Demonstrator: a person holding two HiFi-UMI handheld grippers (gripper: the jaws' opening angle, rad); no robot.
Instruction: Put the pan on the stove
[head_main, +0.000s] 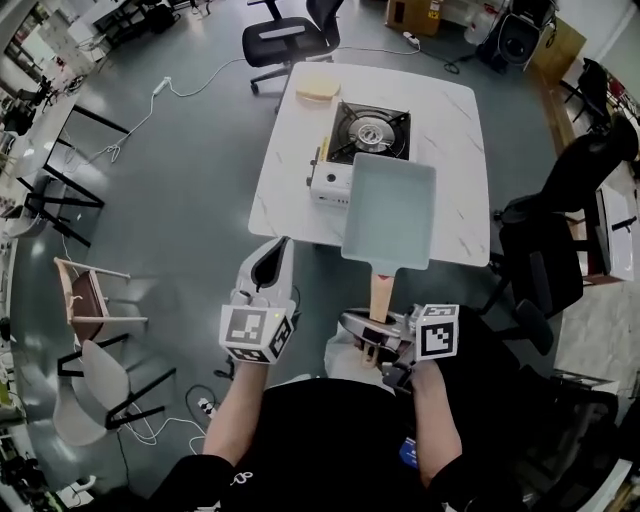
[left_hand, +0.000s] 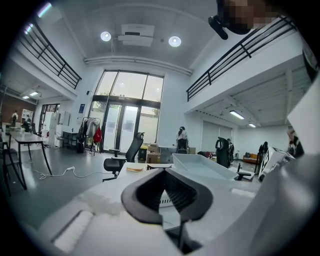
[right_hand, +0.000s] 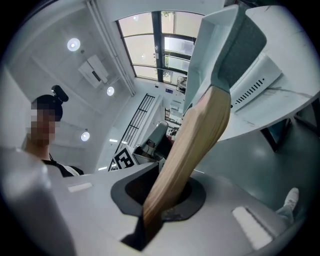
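Observation:
A pale teal rectangular pan (head_main: 390, 210) with a wooden handle (head_main: 381, 290) hangs in the air over the near edge of the white marble table (head_main: 455, 130). Its far end overlaps the near side of the portable gas stove (head_main: 368, 133). My right gripper (head_main: 375, 335) is shut on the handle's end, close to my body. In the right gripper view the handle (right_hand: 195, 135) runs up from the right gripper (right_hand: 160, 200) to the pan (right_hand: 225, 45). My left gripper (head_main: 268, 265) is shut and empty, left of the handle and short of the table. Over the left gripper (left_hand: 167, 192) the pan (left_hand: 200, 165) shows ahead.
A tan flat thing (head_main: 317, 87) lies on the table's far left corner. Black office chairs stand beyond the table (head_main: 285, 35) and at its right (head_main: 560, 230). A small wooden stool (head_main: 90, 300) and cables are on the floor to the left.

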